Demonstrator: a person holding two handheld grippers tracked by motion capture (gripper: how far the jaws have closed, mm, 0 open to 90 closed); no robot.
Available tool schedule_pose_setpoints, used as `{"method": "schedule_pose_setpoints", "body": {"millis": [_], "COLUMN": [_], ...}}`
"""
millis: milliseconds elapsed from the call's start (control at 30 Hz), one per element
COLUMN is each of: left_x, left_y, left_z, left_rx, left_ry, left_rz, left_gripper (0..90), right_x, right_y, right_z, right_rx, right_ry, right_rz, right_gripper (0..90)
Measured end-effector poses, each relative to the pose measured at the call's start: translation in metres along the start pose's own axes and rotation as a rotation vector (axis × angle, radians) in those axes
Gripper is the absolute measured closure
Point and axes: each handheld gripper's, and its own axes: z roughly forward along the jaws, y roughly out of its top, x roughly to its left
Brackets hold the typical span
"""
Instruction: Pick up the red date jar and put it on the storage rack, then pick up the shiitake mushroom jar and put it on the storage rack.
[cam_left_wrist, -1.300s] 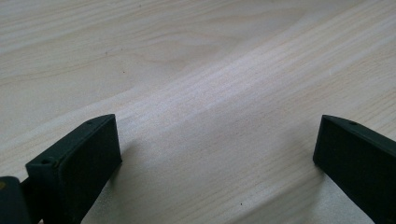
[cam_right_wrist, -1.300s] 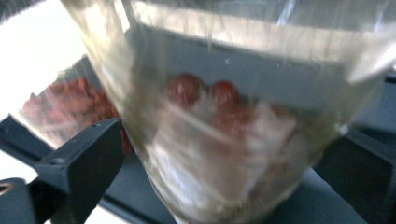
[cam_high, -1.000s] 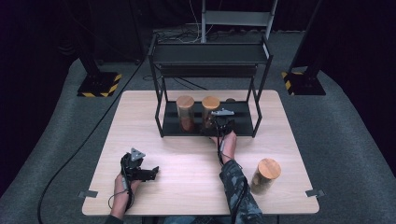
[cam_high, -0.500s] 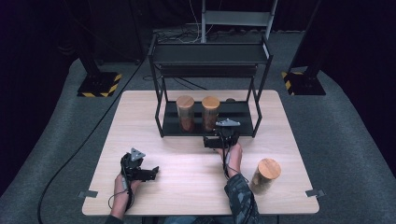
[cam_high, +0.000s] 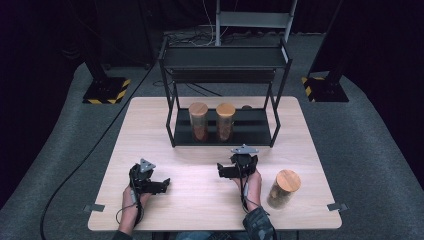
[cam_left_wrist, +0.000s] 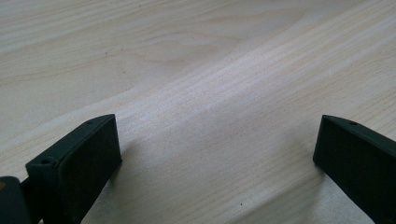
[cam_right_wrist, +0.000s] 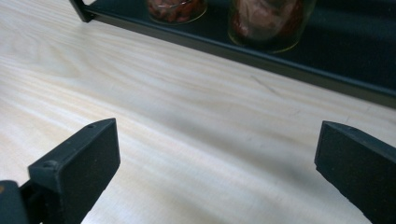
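Jar (cam_high: 284, 188) with wooden lid stands upright on the tabletop (cam_high: 210, 200), near the front right corner, long axis vertical, brown contents inside. Right claw (cam_high: 226, 171) sits just left of it, not touching, jaws wide apart and empty, pointing left across the tabletop; in the right gripper view its jaws frame bare wood with the rack's base ahead. Left claw (cam_high: 161, 184) rests low at front left, well apart from the jar, jaws apart, nothing between them, bare wood in the left gripper view. Black rack (cam_high: 223, 60) stands at the back; two lidded jars (cam_high: 198, 121) (cam_high: 225, 121) upright side by side on its lower shelf. Nothing lies between right claw and jar.
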Motion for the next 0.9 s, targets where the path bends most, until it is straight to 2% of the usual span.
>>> {"method": "schedule_pose_setpoints", "body": {"millis": [233, 433, 700, 900], "left_x": [0.000, 0.000, 0.000, 0.000], "left_y": [0.000, 0.000, 0.000, 0.000], "left_z": [0.000, 0.000, 0.000, 0.000], "left_rx": [0.000, -0.001, -0.001, -0.001], "left_ry": [0.000, 0.000, 0.001, 0.001], "left_rz": [0.001, 0.000, 0.001, 0.000], "left_gripper": [0.0, 0.0, 0.0, 0.0], "right_x": [0.015, 0.021, 0.022, 0.027], "right_y": [-0.017, -0.025, -0.029, -0.022], "right_z": [-0.013, -0.027, -0.045, -0.064], "right_rx": [0.024, 0.009, -0.012, -0.042], "right_ry": [0.018, 0.030, 0.033, 0.051], "right_rz": [-0.034, -0.042, -0.048, -0.099], "right_gripper": [0.0, 0.0, 0.0, 0.0]}}
